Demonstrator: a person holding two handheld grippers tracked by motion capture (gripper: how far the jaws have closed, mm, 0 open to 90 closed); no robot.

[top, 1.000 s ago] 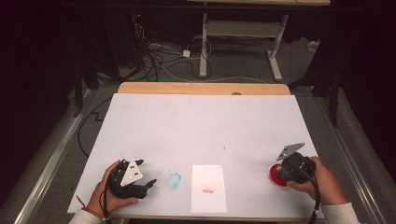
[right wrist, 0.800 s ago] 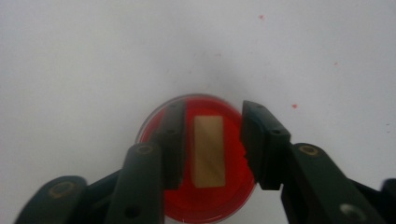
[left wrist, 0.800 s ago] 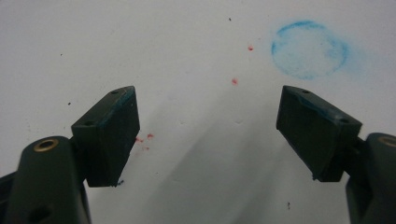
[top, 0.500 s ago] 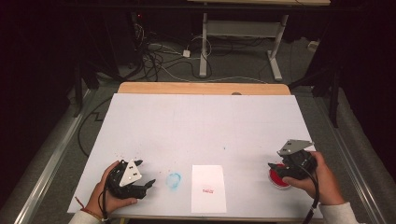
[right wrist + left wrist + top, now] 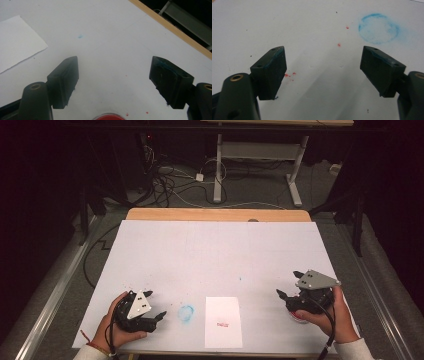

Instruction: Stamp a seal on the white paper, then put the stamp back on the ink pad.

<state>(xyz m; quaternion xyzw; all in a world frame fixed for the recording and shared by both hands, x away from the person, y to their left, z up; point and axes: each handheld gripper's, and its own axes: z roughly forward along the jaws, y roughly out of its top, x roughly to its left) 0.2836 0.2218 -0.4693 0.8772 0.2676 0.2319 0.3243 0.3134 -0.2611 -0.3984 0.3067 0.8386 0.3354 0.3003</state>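
Grippers rest at the desk's point(image 5: 220, 245) near edge, the task's things strung between them. At the near left corner the left gripper point(image 5: 159, 316) lies low in the person's hand, jaws wide and empty, pointing right at a blue ring stain point(image 5: 186, 313) just beyond its tips. A white card point(image 5: 223, 321) lies mid-edge, long axis running front to back. Toward the near right corner the right gripper point(image 5: 289, 285), jaws just opened wide with nothing between them, hovers over a red pad point(image 5: 300, 316), tips angled left and away. The pad sits directly beneath that hand, making the right the likelier to work it, with the card well to its left.
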